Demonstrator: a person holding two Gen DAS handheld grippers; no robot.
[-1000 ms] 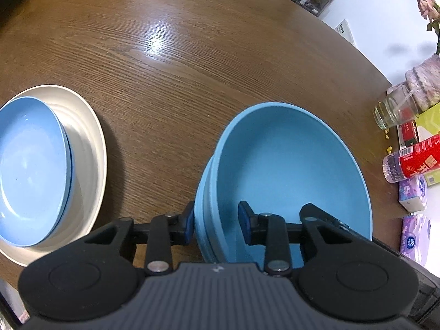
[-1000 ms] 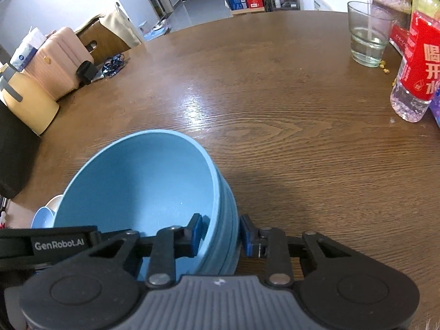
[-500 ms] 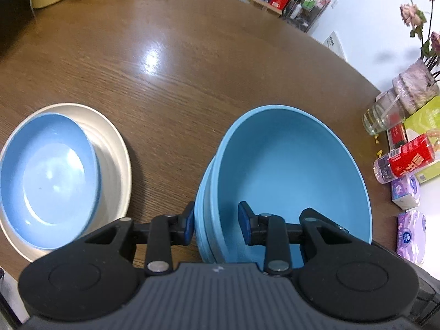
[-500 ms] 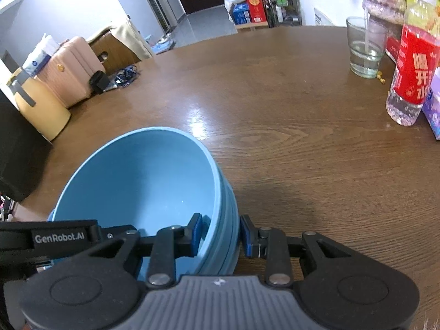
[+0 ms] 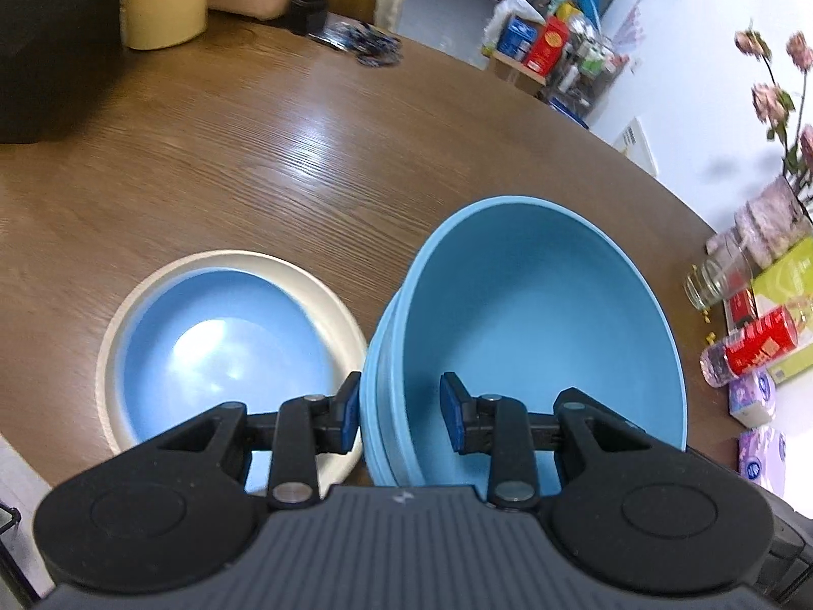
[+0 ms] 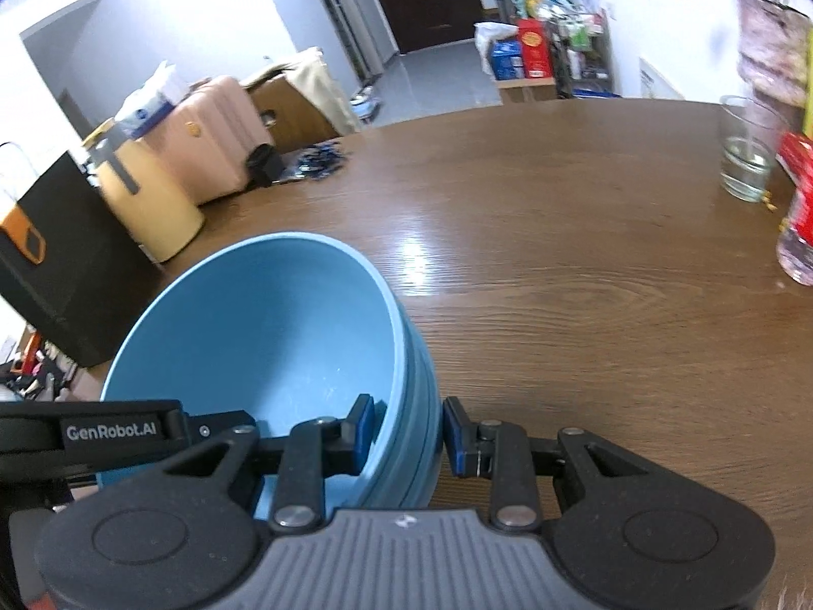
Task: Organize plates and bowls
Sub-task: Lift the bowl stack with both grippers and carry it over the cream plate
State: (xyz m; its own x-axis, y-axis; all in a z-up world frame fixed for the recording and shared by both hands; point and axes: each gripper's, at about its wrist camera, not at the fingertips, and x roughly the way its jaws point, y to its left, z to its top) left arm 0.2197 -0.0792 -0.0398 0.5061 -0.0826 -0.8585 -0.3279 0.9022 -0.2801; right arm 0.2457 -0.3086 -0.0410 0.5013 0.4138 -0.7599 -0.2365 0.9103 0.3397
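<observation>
Bowls (image 5: 538, 325): stack clamped by the rim in left gripper (image 5: 401, 409) and right gripper (image 6: 409, 432), plates (image 5: 228, 345) lying just left.

Table (image 5: 305, 162): wood-grain, semi-gloss w/ glare patches. Blue bowls (image 5: 533, 315): smooth matt, plastic-looking. Blue plate (image 5: 218, 345) glossier, on smooth cream plate (image 5: 330, 300). Left gripper (image 5: 401, 409): matt black plastic, metal pivot pins. Glass (image 6: 747, 157): clear.
</observation>
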